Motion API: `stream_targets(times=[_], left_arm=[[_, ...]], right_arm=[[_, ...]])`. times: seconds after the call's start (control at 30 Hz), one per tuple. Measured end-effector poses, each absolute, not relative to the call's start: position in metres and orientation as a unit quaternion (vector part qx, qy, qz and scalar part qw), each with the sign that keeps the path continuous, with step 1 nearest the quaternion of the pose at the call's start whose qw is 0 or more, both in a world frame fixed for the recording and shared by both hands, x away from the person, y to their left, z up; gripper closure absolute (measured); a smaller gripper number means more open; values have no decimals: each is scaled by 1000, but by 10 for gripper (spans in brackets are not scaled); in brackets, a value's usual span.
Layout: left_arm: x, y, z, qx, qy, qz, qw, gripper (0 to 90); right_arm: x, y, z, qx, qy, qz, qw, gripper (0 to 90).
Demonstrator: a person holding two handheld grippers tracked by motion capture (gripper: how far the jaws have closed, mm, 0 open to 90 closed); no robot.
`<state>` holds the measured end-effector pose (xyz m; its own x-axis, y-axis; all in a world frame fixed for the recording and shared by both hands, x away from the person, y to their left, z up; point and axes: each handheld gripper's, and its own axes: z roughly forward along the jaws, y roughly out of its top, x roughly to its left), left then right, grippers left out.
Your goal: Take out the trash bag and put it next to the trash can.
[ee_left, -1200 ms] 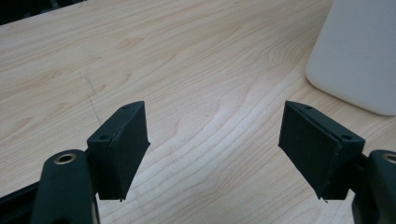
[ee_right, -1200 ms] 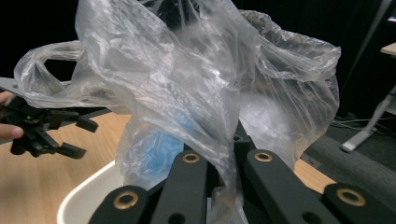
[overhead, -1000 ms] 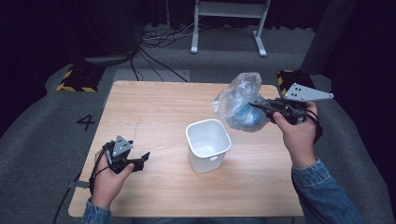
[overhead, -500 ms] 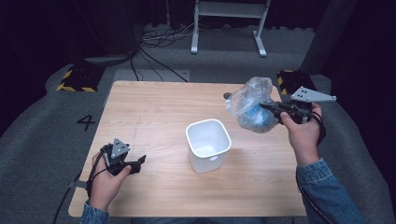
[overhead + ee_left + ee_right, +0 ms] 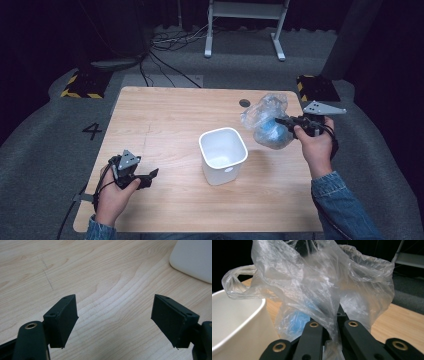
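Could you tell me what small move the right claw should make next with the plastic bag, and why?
Probably carry it left until it hangs over the white bin. The right claw is shut on the plastic bag, which sits beside the bin's rim, not above its opening.

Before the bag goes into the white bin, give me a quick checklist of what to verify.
1. Right gripper shut on the plastic bag: ok.
2. White bin upright, mouth open: ok.
3. Bag directly above the bin: not ok, it hangs beside the bin's right side.
4. Left gripper open, on the table, apart from the bin: ok.
5. Blue thing secure inside the bag: cannot tell.
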<state>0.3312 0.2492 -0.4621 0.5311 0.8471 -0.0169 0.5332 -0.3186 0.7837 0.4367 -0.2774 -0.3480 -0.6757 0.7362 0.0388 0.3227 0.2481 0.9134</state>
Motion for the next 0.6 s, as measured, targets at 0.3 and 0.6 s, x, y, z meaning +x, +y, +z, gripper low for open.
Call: stream_targets(times=[0.3,0.6], left_arm=[[332,252,-466,791,444,210,364,206],[332,251,-467,789,443,202,374,205]], right_arm=[[440,-271,-372,356,773,490,188,889],[442,-260,-395,354,786,477,172,888]])
